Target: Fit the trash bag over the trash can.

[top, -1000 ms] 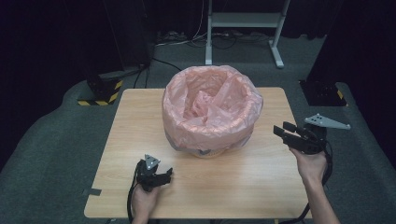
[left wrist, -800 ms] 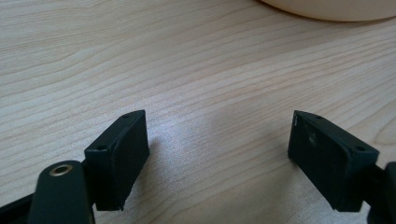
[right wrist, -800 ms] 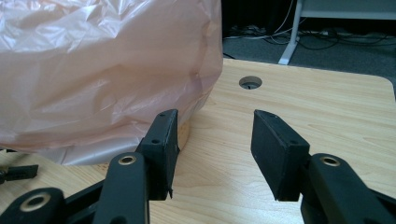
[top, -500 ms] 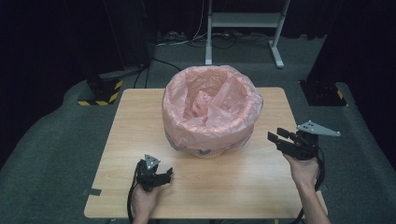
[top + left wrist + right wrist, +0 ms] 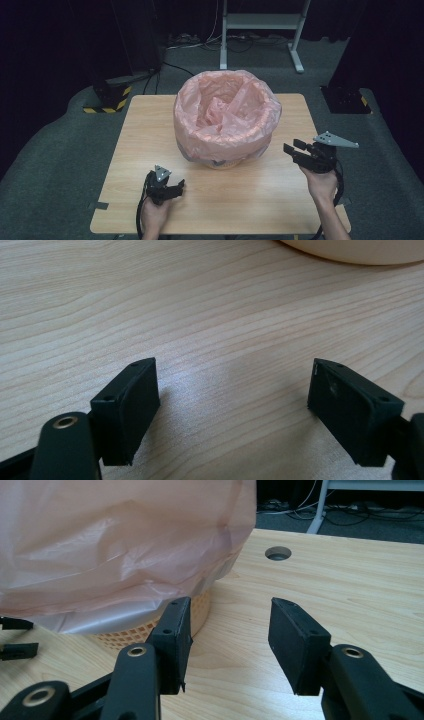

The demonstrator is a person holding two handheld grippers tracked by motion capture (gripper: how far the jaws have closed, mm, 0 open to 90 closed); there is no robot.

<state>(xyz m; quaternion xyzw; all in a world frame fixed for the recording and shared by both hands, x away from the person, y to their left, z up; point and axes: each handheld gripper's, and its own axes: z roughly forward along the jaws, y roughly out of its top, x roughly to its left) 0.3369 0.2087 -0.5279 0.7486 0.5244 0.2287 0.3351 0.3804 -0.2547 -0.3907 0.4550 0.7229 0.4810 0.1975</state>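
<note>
Your basket (image 5: 225, 161) sits at the centre of the frame on the surface (image 5: 150, 125), with the bag (image 5: 226, 116) in it and draped over its rim. Your left hand-held gripper (image 5: 175, 187) lies lower left of it, your right hand-held gripper (image 5: 294, 148) just right.

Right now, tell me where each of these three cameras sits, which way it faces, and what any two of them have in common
High view: fixed above the person's side, facing forward and down on the table; shows both hands, left gripper, right gripper, and the pink bag over the basket.
Left gripper view: rides the left gripper, facing low over bare wood; its open jaws show.
Right gripper view: rides the right gripper, facing the basket; its open jaws show.
Shared: high and right gripper views both show the pink bag.
</note>
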